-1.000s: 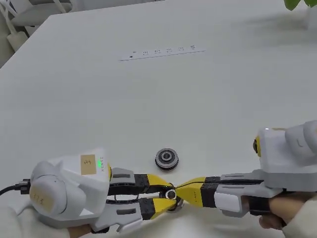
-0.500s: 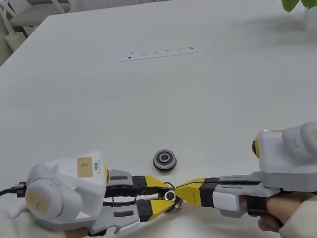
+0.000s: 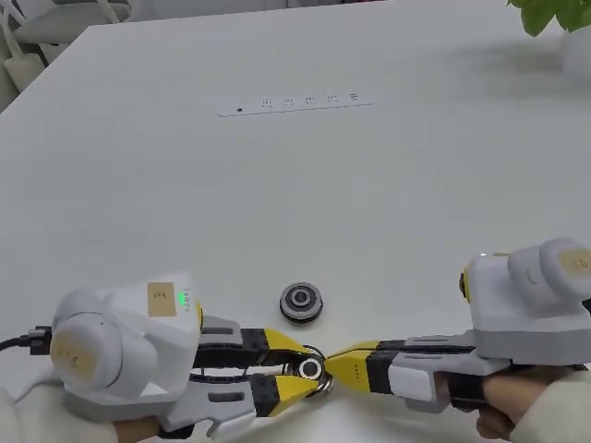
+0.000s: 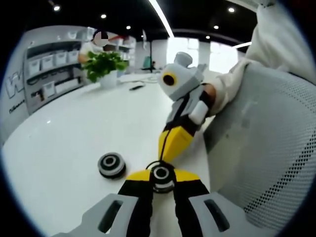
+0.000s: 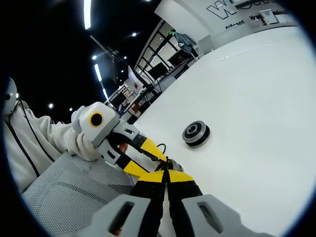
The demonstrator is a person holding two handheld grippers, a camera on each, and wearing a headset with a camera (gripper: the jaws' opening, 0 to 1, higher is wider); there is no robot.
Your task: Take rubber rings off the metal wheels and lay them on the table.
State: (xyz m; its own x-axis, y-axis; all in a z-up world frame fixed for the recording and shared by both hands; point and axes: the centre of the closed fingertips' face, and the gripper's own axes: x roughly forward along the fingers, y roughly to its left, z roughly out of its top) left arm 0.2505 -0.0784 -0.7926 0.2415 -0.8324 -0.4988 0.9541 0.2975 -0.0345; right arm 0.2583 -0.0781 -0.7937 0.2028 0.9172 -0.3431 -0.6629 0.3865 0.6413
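Observation:
My left gripper [image 3: 305,370] comes in from the lower left and is shut on a small metal wheel [image 3: 310,369], held just above the white table [image 3: 277,203]. The wheel [image 4: 161,173] sits between its yellow tips in the left gripper view. My right gripper [image 3: 330,366] reaches in from the right with its jaws closed against that wheel's rim. A thin black rubber ring [image 5: 159,146] loops out from the wheel by the right gripper's tips [image 5: 168,173]. A second wheel [image 3: 302,302] with its black ring on lies flat on the table just beyond them.
A flat white socket strip [image 3: 295,101] lies far across the table. A green plant [image 3: 545,14] stands at the far right corner and a chair [image 3: 37,28] at the far left. The table's near edge runs just under the grippers.
The head camera has shifted a little. Both grippers stay together on the held wheel, and the loose wheel keeps its place beside them.

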